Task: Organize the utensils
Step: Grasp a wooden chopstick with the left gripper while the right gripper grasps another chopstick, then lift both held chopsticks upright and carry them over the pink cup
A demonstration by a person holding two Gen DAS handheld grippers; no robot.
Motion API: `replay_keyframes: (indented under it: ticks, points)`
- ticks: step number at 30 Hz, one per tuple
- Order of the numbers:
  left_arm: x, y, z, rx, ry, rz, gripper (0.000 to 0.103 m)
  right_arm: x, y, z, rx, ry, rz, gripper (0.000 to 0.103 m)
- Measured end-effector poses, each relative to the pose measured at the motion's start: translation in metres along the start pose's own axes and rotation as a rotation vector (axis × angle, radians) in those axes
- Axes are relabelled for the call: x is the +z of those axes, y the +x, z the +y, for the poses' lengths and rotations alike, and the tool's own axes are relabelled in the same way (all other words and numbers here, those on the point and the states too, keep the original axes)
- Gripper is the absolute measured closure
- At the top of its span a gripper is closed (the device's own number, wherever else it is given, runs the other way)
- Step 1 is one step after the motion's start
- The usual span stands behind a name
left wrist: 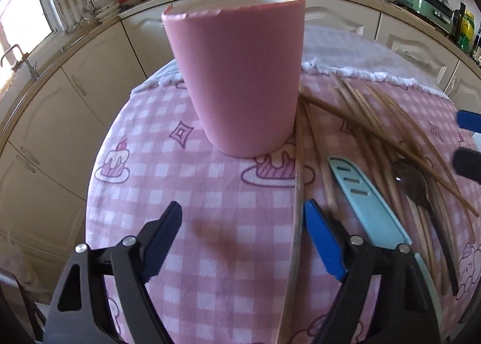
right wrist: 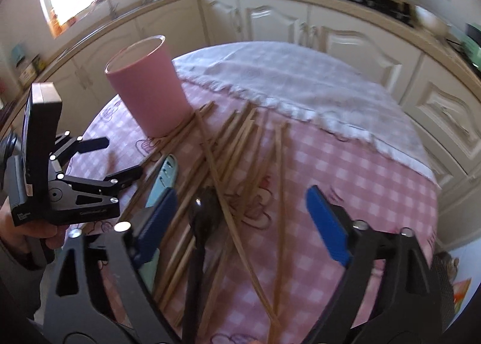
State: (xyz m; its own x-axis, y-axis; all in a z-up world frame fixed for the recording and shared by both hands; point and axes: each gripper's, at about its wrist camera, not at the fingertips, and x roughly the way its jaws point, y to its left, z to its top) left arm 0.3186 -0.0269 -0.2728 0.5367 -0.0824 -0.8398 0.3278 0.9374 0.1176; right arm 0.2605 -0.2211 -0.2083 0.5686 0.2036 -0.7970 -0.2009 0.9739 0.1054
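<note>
A: Where is there room on the pink checked tablecloth (left wrist: pixel 150 193)?
B: Left of the tall pink cup (left wrist: pixel 237 73) the cloth lies bare.
A: And the right?
B: Scattered wooden chopsticks (right wrist: pixel 240 145), a light-blue sheathed knife (left wrist: pixel 360 193) and a black spoon (right wrist: pixel 204 214) crowd it.

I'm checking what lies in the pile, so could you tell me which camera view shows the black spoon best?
The right wrist view: the black spoon lies centred among the chopsticks, bowl and handle visible. The left wrist view shows it blurred at the right edge.
</note>
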Motion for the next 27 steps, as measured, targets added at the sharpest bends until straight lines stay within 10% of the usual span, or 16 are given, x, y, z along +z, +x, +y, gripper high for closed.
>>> replay_keyframes:
  ticks: [8, 16, 27]
  points:
    - [0.014, 0.008, -0.004, -0.04, 0.017, -0.002, 0.032, 0.022, 0.045, 0.012, 0.078, -0.09, 0.103, 0.068]
    - [0.014, 0.003, -0.018, -0.129, 0.041, -0.008, 0.093, 0.018, 0.053, 0.011, 0.1, -0.104, 0.153, 0.095]
    - [0.02, 0.006, -0.023, -0.111, 0.069, 0.011, 0.081, 0.022, 0.052, 0.009, 0.108, -0.1, 0.167, 0.095]
